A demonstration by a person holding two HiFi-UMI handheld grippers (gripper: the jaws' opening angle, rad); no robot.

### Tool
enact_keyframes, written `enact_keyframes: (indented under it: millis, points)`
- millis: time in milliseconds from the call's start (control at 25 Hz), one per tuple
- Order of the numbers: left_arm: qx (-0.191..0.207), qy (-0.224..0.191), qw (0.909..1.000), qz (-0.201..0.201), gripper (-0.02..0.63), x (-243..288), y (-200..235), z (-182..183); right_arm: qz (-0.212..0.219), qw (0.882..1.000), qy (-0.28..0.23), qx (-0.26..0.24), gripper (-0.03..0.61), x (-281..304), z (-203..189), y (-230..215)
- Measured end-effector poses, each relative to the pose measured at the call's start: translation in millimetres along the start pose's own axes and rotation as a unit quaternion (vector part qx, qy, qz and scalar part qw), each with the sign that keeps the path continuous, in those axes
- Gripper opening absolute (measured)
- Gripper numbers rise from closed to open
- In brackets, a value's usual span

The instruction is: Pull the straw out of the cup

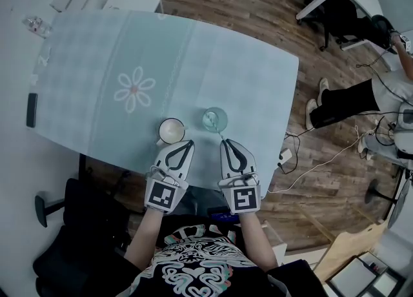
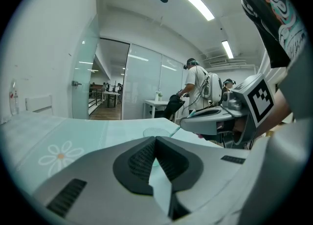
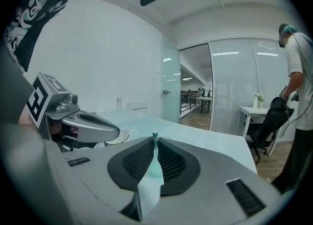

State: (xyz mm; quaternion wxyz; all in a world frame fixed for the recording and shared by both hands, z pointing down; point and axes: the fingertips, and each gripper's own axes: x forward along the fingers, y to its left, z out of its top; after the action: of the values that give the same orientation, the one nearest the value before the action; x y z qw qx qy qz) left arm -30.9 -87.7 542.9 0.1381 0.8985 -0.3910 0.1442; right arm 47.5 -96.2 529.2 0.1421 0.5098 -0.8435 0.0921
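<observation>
My right claw pinches the teal straw, upright at mid-frame. Only the head view shows it slanting lower-right from the cup. My left claw is clenched, empty.

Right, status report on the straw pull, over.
Left gripper shut, empty. Right gripper shut on straw. Straw runs down to glass cup; white mug beside it, clear.

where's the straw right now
The straw is clamped between the jaws of the right gripper, centre-right in the head view, its far end at the glass cup, just right of the white mug.
</observation>
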Motion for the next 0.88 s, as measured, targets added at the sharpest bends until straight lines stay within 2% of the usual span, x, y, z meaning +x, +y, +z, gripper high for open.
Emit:
enact_keyframes:
  millis: [880]
  points:
    - [0.005,-0.017,0.9998,0.013,-0.003,-5.0,0.6,9.6,-0.009,1.0,-0.01,0.002,0.052,-13.0,7.8,-8.1]
